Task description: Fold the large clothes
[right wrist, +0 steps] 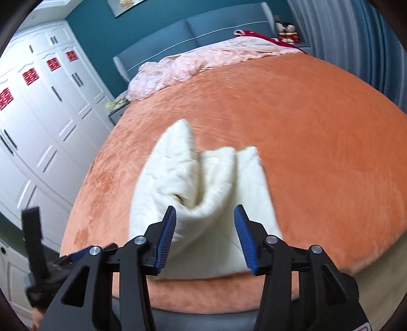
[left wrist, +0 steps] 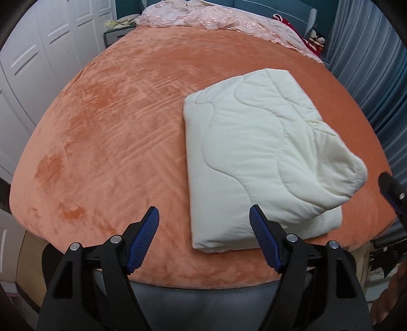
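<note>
A cream quilted blanket (left wrist: 254, 157) lies folded into a thick rectangle on the orange bedspread (left wrist: 114, 127), right of the middle. Its right end bulges up in a loose roll. My left gripper (left wrist: 204, 214) hovers above the blanket's near left corner, open, with nothing pinched between the blue pads (left wrist: 145, 236). In the right wrist view the blanket (right wrist: 201, 183) is blurred, its layered folded end facing me. My right gripper (right wrist: 205, 211) stands open just in front of that end, and the pads (right wrist: 166, 234) do not press on the cloth.
A crumpled pink cover (left wrist: 211, 17) lies along the head of the bed by the blue headboard (right wrist: 193, 33). White wardrobes (right wrist: 38, 114) stand to the left, grey curtains (left wrist: 368, 63) to the right. Soft toys (left wrist: 316, 38) sit in the far corner. The other gripper (right wrist: 34, 242) shows at the left edge.
</note>
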### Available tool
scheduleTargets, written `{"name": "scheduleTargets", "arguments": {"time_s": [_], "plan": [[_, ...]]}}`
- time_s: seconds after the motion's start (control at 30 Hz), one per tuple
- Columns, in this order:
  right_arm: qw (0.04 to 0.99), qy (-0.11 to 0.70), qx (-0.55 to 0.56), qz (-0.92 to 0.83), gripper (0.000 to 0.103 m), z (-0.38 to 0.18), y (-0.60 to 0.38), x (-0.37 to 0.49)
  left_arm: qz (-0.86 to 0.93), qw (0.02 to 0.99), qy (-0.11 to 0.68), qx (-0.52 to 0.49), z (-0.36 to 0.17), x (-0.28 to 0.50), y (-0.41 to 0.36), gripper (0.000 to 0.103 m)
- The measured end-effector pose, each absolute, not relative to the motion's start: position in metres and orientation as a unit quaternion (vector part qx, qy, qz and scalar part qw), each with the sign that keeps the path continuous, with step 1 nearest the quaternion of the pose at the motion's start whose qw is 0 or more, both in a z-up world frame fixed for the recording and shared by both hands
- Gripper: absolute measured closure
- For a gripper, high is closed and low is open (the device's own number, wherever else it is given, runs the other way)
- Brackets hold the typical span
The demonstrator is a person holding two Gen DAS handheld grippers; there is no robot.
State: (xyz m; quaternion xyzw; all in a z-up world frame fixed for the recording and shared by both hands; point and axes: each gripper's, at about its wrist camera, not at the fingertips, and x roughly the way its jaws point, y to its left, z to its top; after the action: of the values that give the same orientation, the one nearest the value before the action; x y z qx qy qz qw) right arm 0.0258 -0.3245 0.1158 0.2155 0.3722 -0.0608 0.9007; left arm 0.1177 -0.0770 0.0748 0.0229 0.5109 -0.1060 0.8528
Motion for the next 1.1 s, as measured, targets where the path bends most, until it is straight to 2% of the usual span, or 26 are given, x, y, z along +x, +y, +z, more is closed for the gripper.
{"name": "scheduleTargets", "arguments": {"time_s": [0.27, 0.37, 0.5, 1.1], "plan": [[0.878, 0.444, 0.173, -0.053, 0.054, 0.100, -0.305, 0.078, -0.095, 0.852, 0.514, 0.029, 0.064, 0.126, -0.066, 0.032], [0.873, 0.458, 0.159, -0.063, 0.077, 0.090, -0.302, 0.078, -0.098, 0.852, 0.513, 0.031, 0.063, 0.127, -0.070, 0.032], [0.870, 0.458, 0.172, -0.062, 0.087, 0.081, -0.311, 0.074, -0.106, 0.852, 0.512, 0.036, 0.064, 0.129, -0.080, 0.032], [0.827, 0.502, 0.212, -0.134, 0.092, 0.010, -0.368, 0.020, -0.143, 0.835, 0.523, 0.097, 0.045, 0.119, -0.153, 0.033]]}}
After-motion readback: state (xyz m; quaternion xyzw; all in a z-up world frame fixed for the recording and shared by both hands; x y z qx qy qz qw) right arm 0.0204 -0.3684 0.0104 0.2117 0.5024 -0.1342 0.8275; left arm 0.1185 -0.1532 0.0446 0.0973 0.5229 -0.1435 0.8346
